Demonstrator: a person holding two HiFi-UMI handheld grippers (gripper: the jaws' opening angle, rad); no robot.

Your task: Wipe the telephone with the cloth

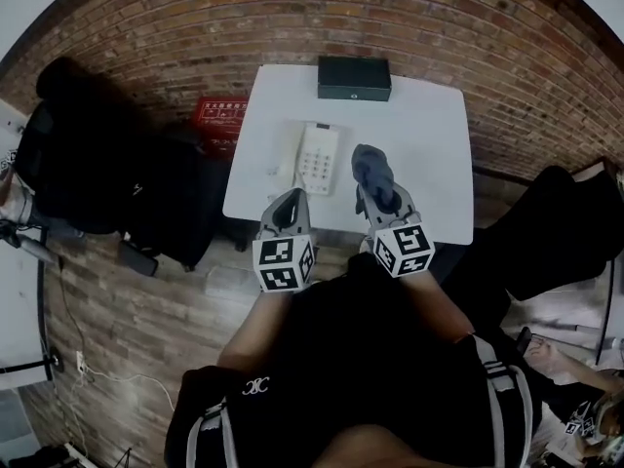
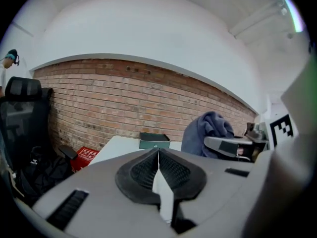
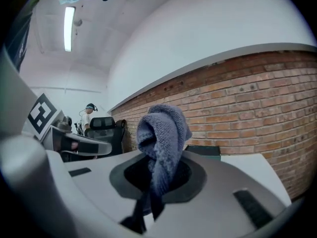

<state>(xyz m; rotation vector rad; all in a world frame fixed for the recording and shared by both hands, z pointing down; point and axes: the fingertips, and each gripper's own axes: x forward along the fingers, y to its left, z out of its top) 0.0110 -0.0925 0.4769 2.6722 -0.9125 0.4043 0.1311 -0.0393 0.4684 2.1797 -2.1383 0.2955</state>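
The right gripper [image 1: 378,201] pinches the bunched grey-blue cloth [image 1: 371,167], poised to wipe. The left gripper [image 1: 289,203], jaws pressed together and empty, hovers just short of the white push-button telephone [image 1: 318,158] on the white table [image 1: 429,135].

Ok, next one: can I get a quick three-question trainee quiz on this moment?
1. True or false: the left gripper holds the cloth.
2. The phone is: A in the left gripper; B on the table; C in the right gripper.
3. Fill in: the dark box stands at the table's ___ edge.
Key: 1 false, the right gripper is shut on the cloth and the left gripper is shut and empty; 2 B; 3 far.
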